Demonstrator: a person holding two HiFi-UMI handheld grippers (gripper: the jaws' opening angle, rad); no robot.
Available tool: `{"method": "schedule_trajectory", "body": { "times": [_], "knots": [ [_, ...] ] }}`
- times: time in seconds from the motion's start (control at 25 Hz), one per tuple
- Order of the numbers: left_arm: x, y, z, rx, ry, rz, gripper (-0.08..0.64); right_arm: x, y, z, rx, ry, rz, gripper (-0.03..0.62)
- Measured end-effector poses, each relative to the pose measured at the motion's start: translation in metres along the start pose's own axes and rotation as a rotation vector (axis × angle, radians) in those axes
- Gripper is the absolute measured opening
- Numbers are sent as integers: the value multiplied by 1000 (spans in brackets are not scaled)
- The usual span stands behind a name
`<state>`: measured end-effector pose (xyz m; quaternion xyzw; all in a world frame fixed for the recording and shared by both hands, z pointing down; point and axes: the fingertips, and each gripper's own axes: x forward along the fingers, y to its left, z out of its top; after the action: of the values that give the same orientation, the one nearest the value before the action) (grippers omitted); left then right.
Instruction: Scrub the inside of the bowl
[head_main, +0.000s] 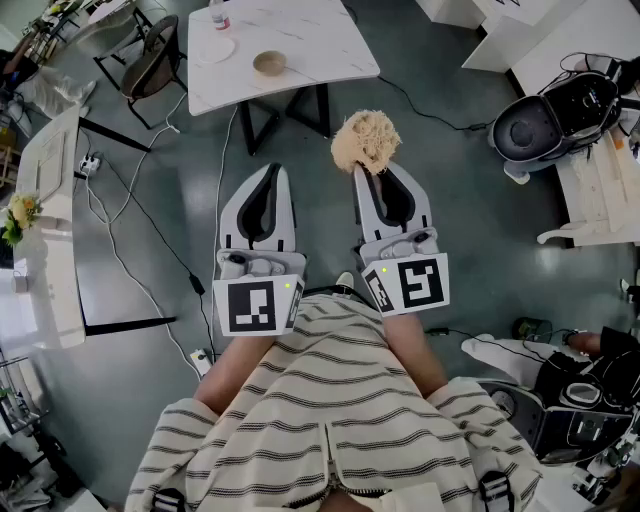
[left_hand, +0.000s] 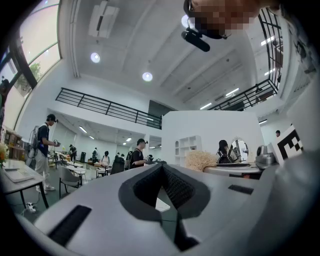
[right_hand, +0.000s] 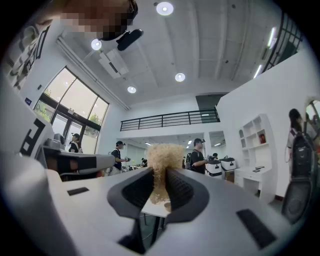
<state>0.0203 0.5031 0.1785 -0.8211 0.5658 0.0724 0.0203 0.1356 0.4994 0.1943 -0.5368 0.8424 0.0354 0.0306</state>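
A small tan bowl (head_main: 269, 63) sits on a white marble table (head_main: 320, 50) far ahead of me, well beyond both grippers. My right gripper (head_main: 372, 172) is shut on a tan fibrous scrubber (head_main: 366, 140), which sticks out past its tips. In the right gripper view the scrubber (right_hand: 162, 159) is pinched between the dark pads of that gripper (right_hand: 159, 176). My left gripper (head_main: 272, 172) is held beside it at the same height, shut with nothing in it. In the left gripper view the left gripper (left_hand: 161, 171) has its pads meeting, and the scrubber (left_hand: 201, 160) shows off to the right.
A bottle (head_main: 219, 14) and a white disc (head_main: 217, 48) also stand on the marble table. A chair (head_main: 150, 55) is to its left, a long white desk (head_main: 50, 230) further left. A black appliance (head_main: 540, 125) sits at right. Cables (head_main: 130, 270) cross the floor.
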Motion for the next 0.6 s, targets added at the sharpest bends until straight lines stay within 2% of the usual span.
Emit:
{"method": "schedule_trajectory", "body": {
  "times": [0.28,0.6],
  "knots": [
    [16,-16,-8,15,12,13,5,0,-23,-4,-12,8,8,76],
    [32,-40,-20,32,24,50,6,-3,-51,-9,0,-4,63,75]
  ]
}}
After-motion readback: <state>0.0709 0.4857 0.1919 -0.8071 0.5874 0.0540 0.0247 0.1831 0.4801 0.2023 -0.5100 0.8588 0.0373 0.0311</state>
